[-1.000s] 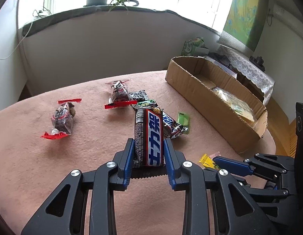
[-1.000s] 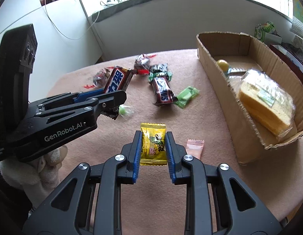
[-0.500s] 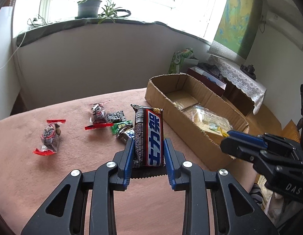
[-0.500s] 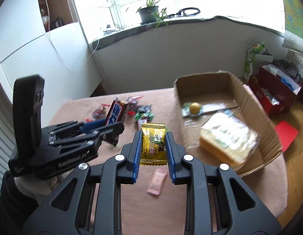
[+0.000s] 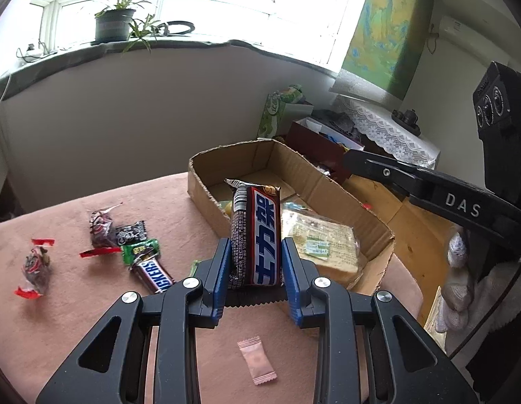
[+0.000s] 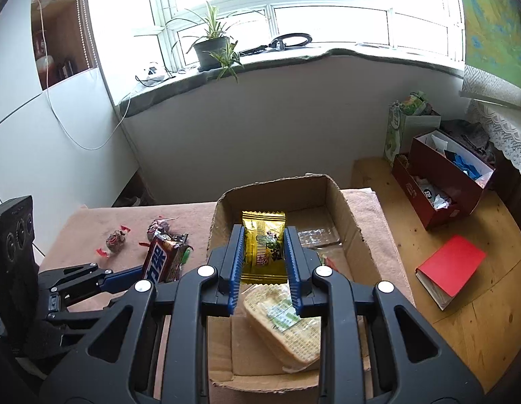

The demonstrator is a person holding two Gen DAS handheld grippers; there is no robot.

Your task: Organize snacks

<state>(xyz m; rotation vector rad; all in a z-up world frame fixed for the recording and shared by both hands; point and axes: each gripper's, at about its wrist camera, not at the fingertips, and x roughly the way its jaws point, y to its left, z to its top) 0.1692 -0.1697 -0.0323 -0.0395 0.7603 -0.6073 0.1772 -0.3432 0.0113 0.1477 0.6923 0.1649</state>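
Observation:
My left gripper (image 5: 256, 262) is shut on a brown Snickers bar (image 5: 257, 232) with white and blue lettering, held upright just left of the cardboard box (image 5: 331, 195). From the right wrist view the same bar (image 6: 161, 259) shows in the left gripper (image 6: 152, 267) at lower left. My right gripper (image 6: 264, 252) is shut on a yellow snack packet (image 6: 264, 245) and hangs over the open cardboard box (image 6: 353, 232). A wrapped slice of cake (image 6: 287, 323) lies in the box below it.
On the pink tablecloth (image 5: 58, 303) lie a second Snickers bar (image 5: 152, 274), a green candy (image 5: 139, 249), red-tipped sweets (image 5: 100, 232) and a pink sweet (image 5: 257, 363). A red book (image 6: 450, 269) and a red box (image 6: 442, 181) sit on the wooden floor to the right.
Both grippers rose and swung right toward the box, each keeping its snack. The right gripper went from above the tablecloth to above the box interior.

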